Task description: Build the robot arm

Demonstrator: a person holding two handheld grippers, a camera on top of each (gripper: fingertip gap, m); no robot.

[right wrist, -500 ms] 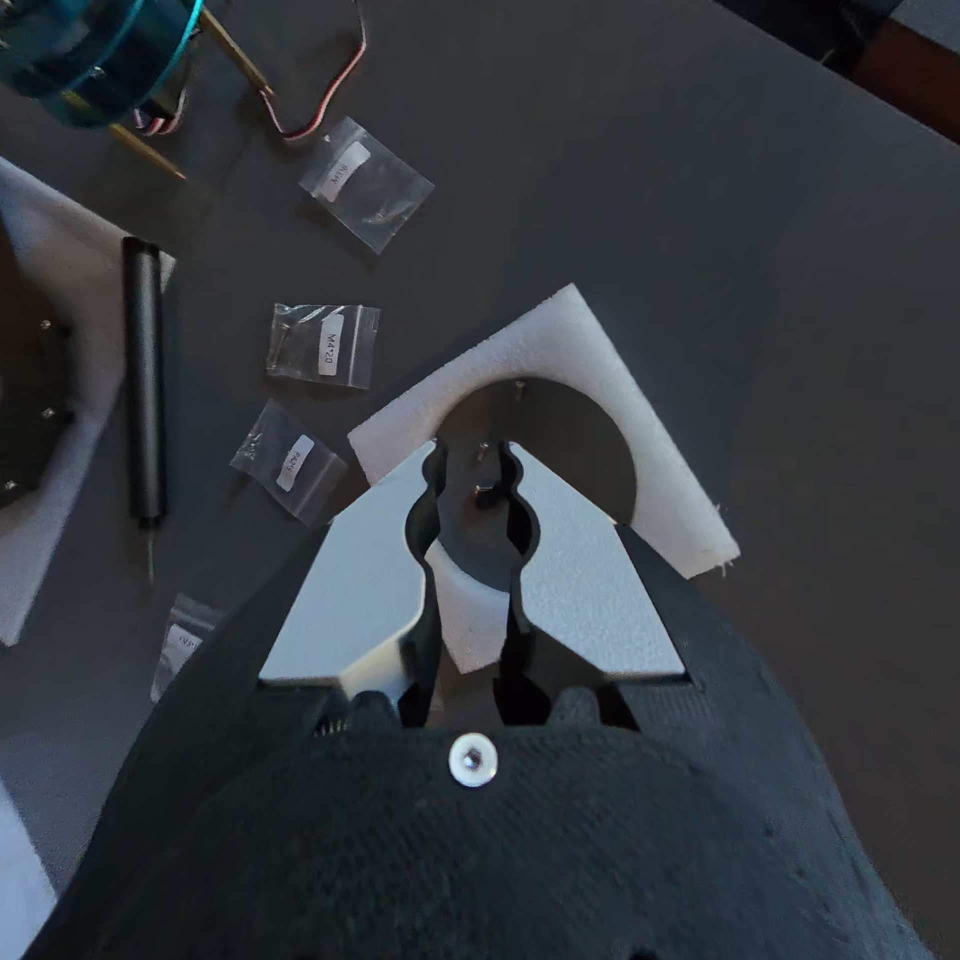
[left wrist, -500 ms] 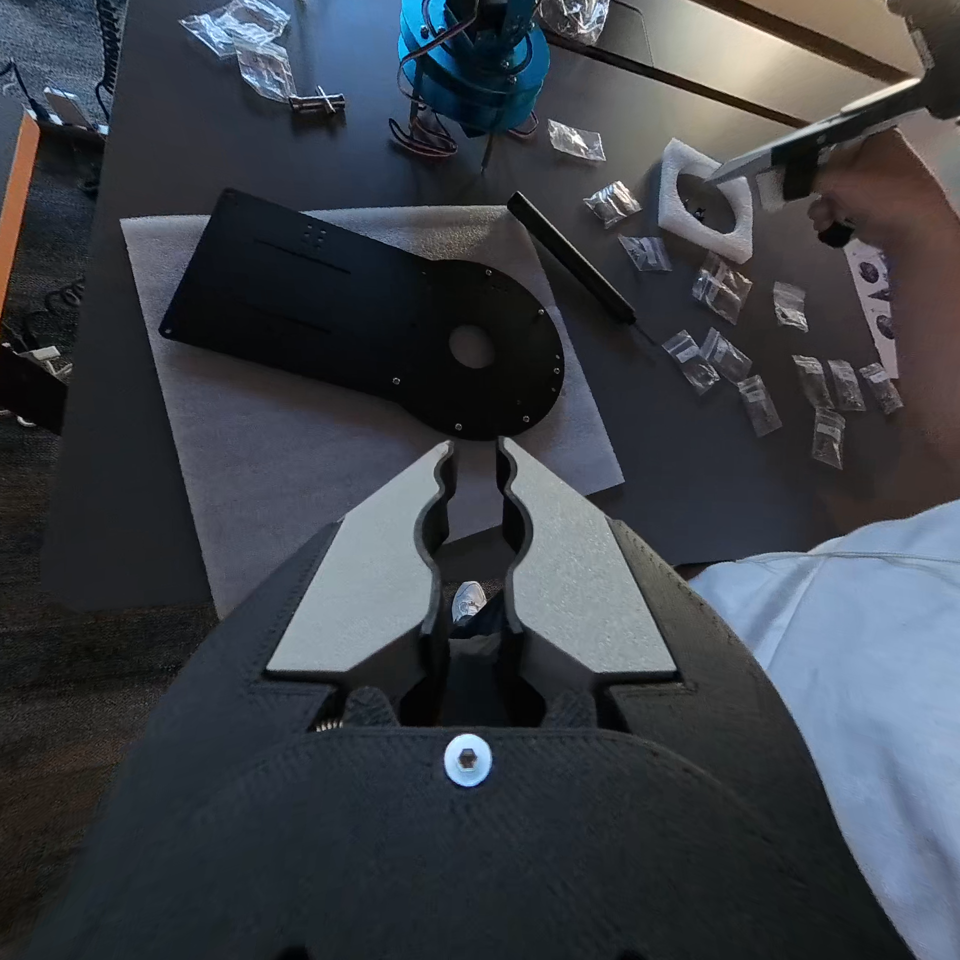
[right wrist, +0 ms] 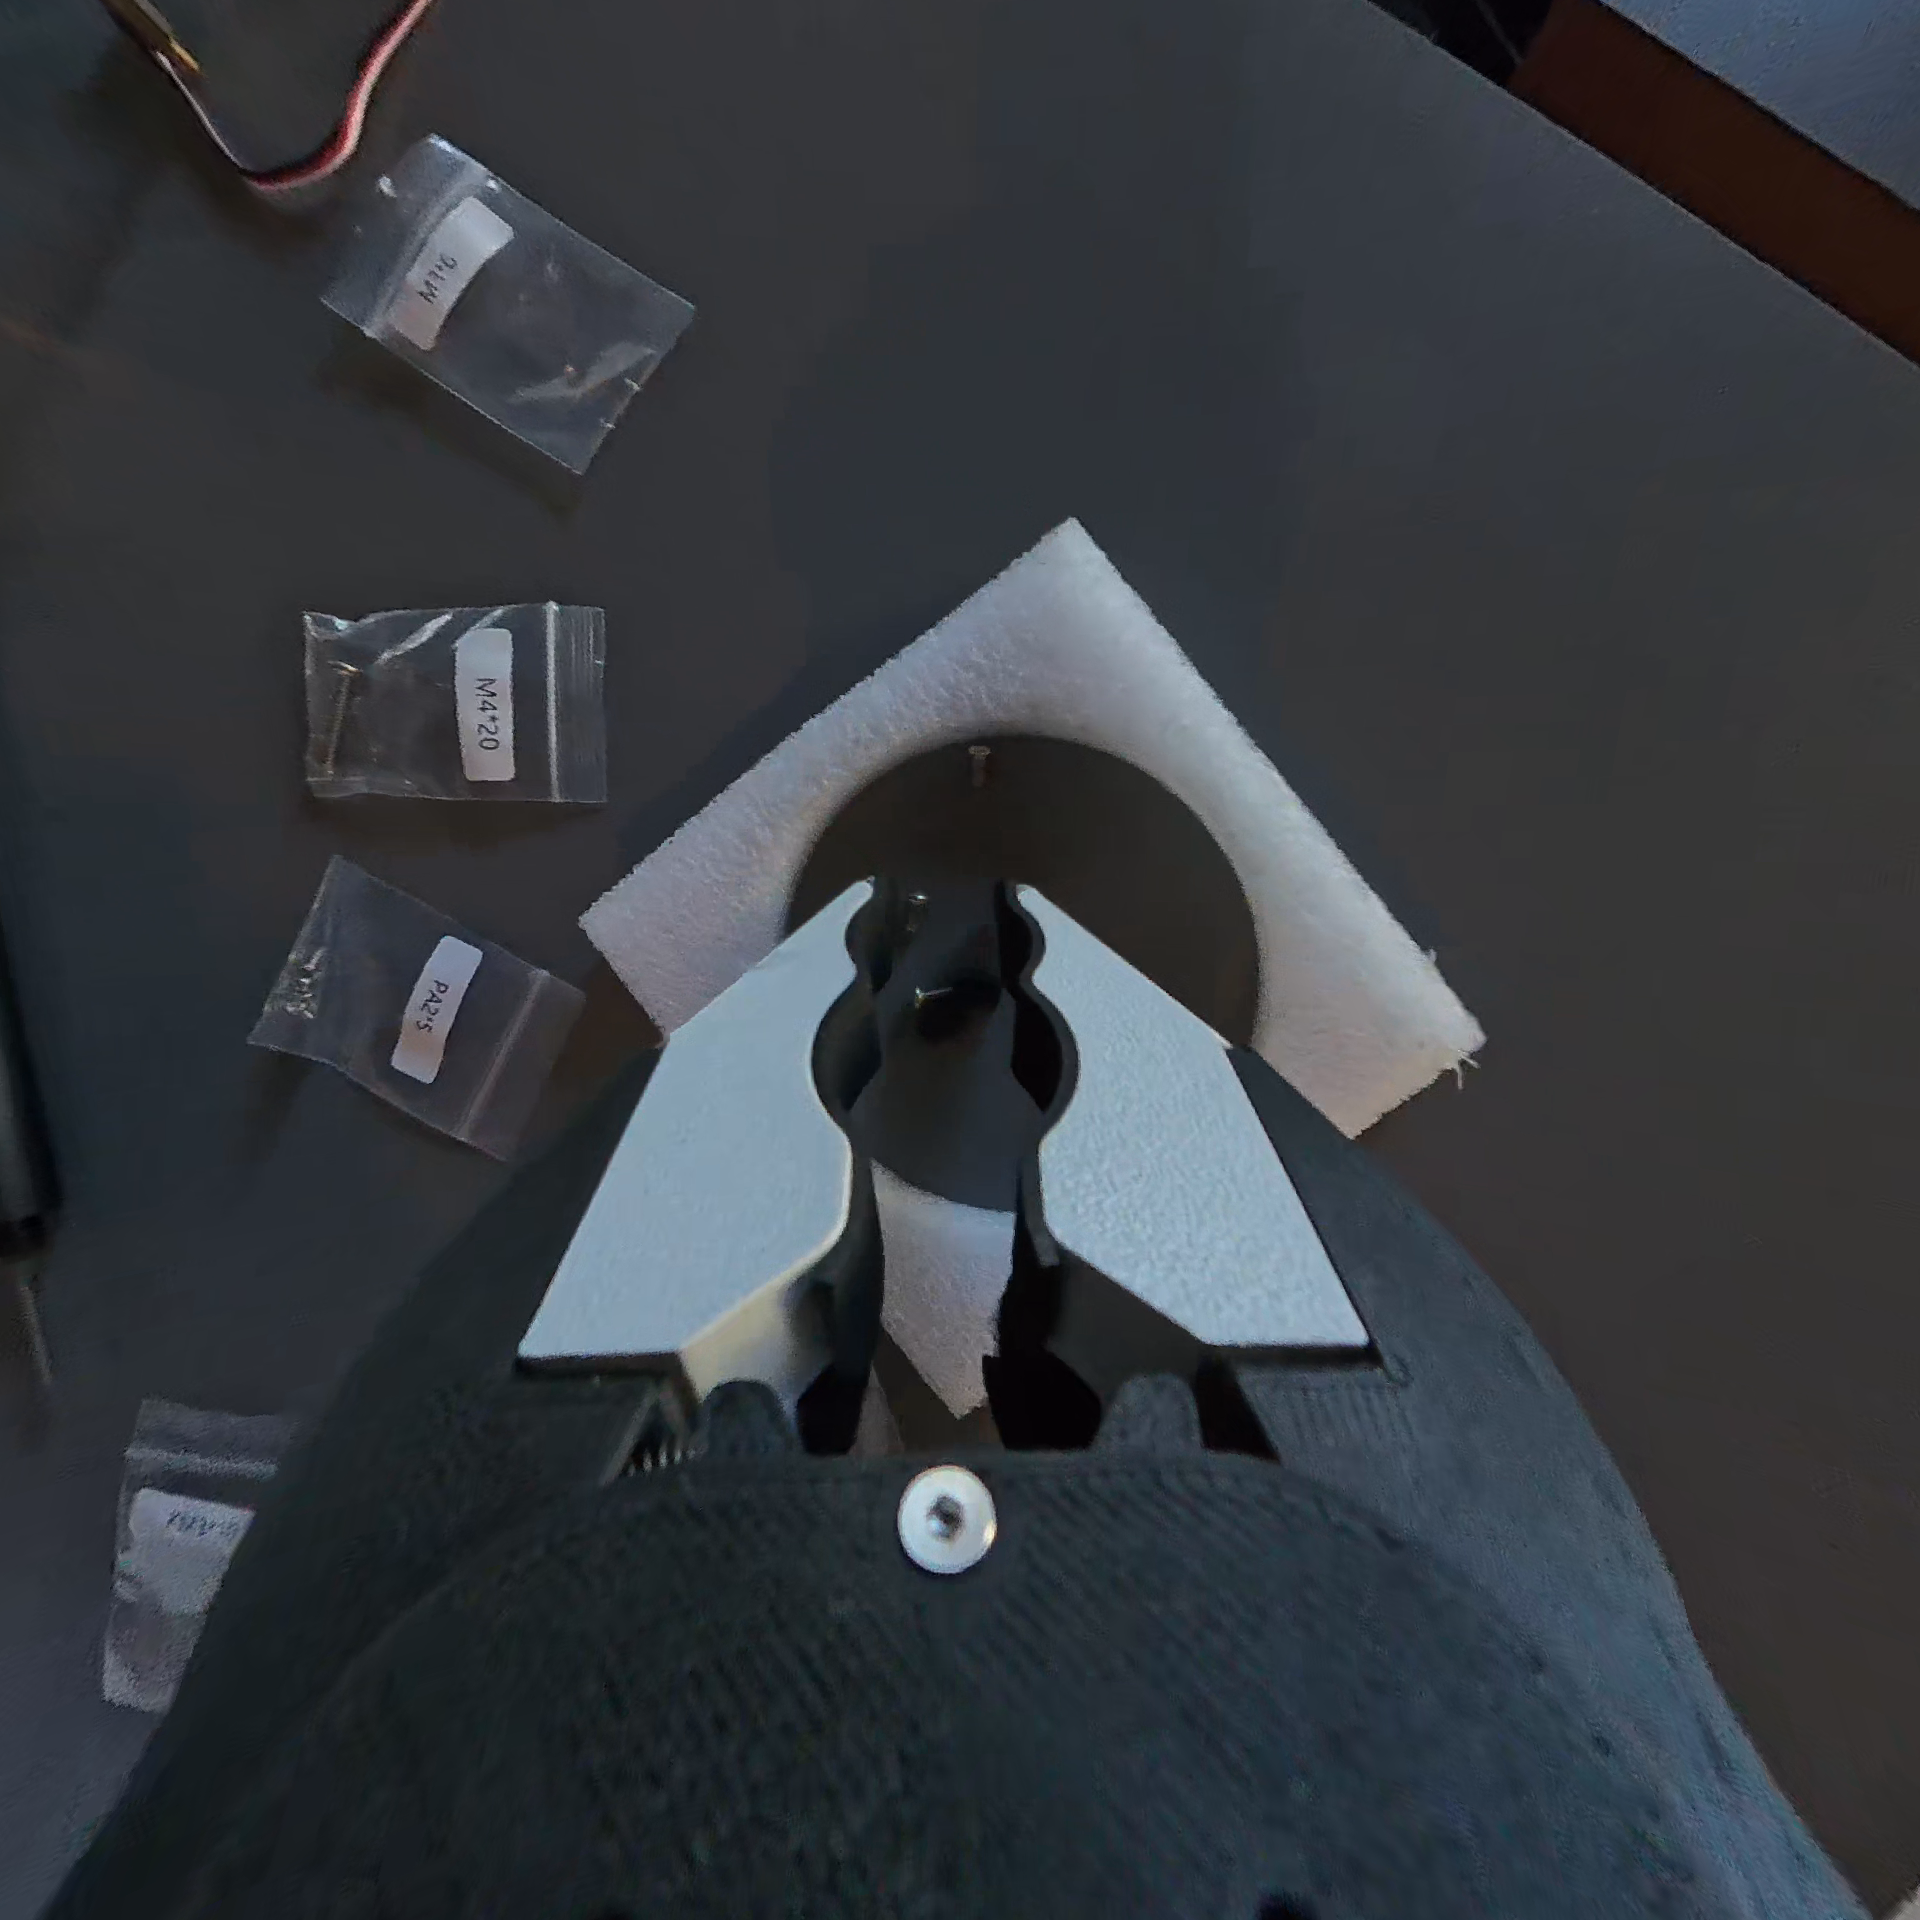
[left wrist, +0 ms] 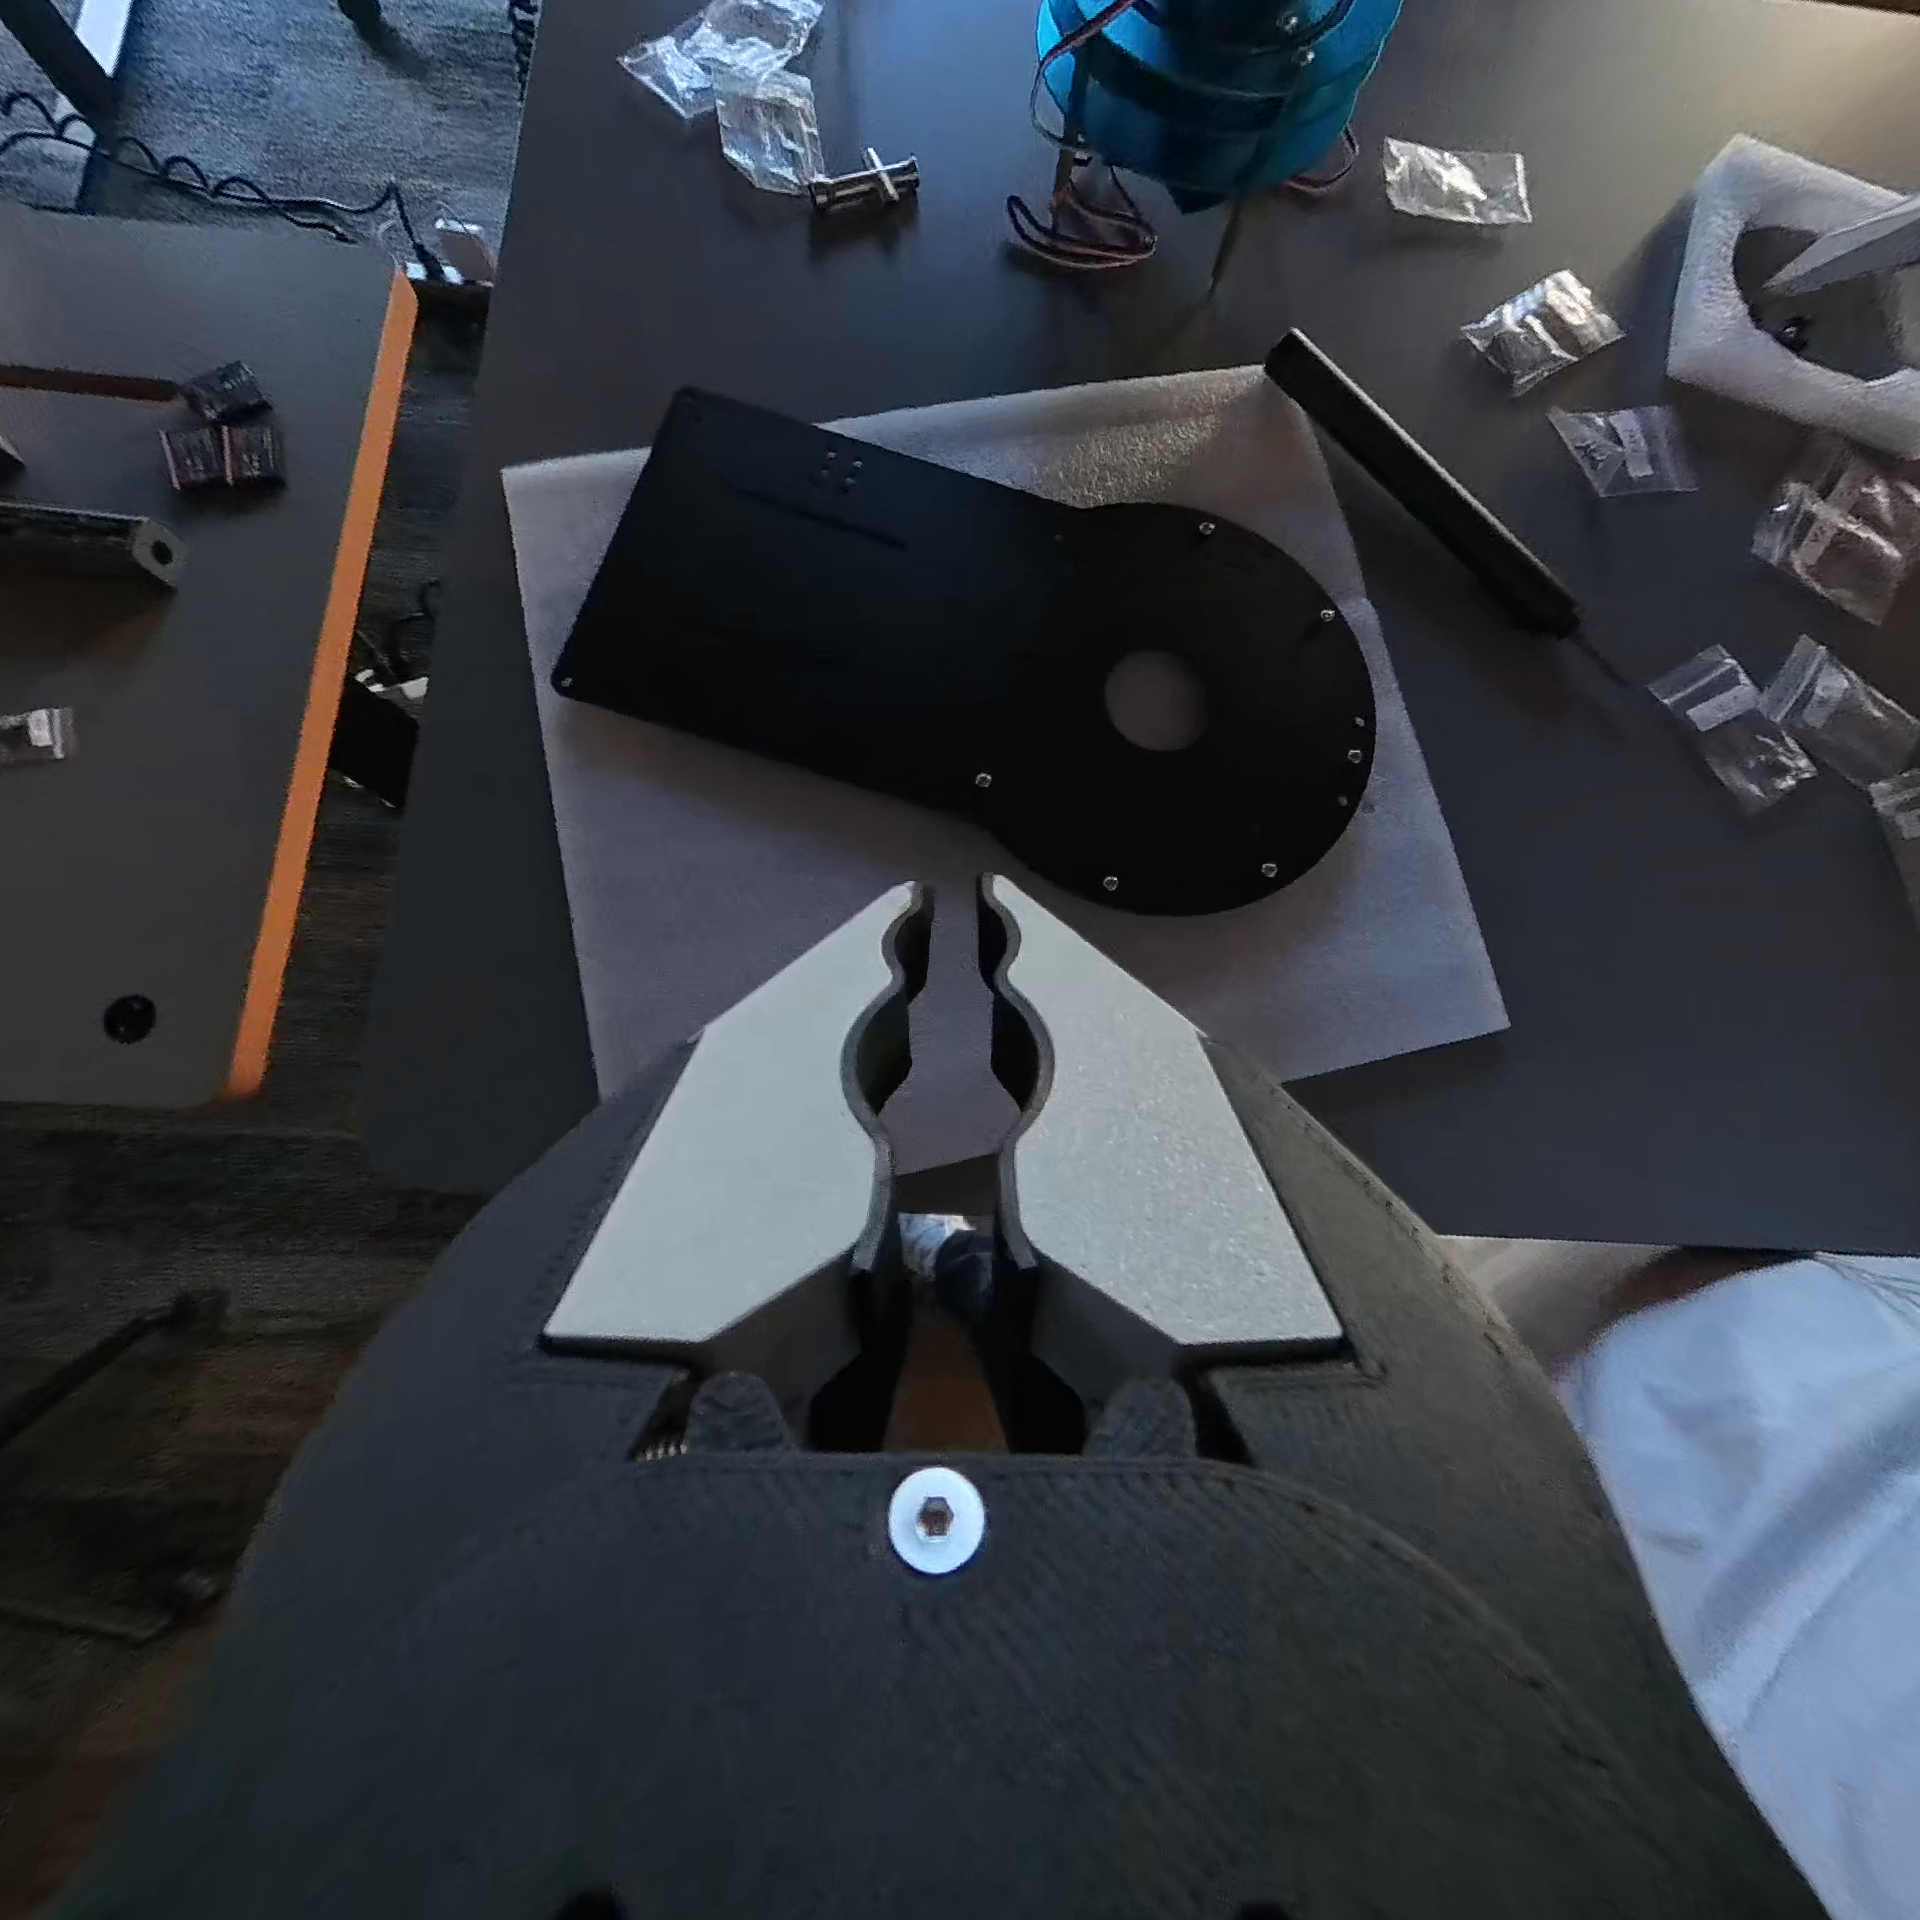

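While the left gripper [left wrist: 954,896] hovered slightly parted over grey foam sheet [left wrist: 727,831] near the black plate [left wrist: 935,644], the right gripper [right wrist: 940,899], jaws apart, perhaps empty, hung over small screws [right wrist: 930,995] inside the white foam ring [right wrist: 1039,665], bags [right wrist: 457,701] alongside.

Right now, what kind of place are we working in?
Probably a hobby or electronics assembly bench: small bags of screws are laid out on a dark table, a black plate rests on a foam sheet, and a screwdriver lies beside it.

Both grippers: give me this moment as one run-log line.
left gripper: open, empty, above grey foam sheet, near black plate | right gripper: open, over white foam frame, small screws between fingers
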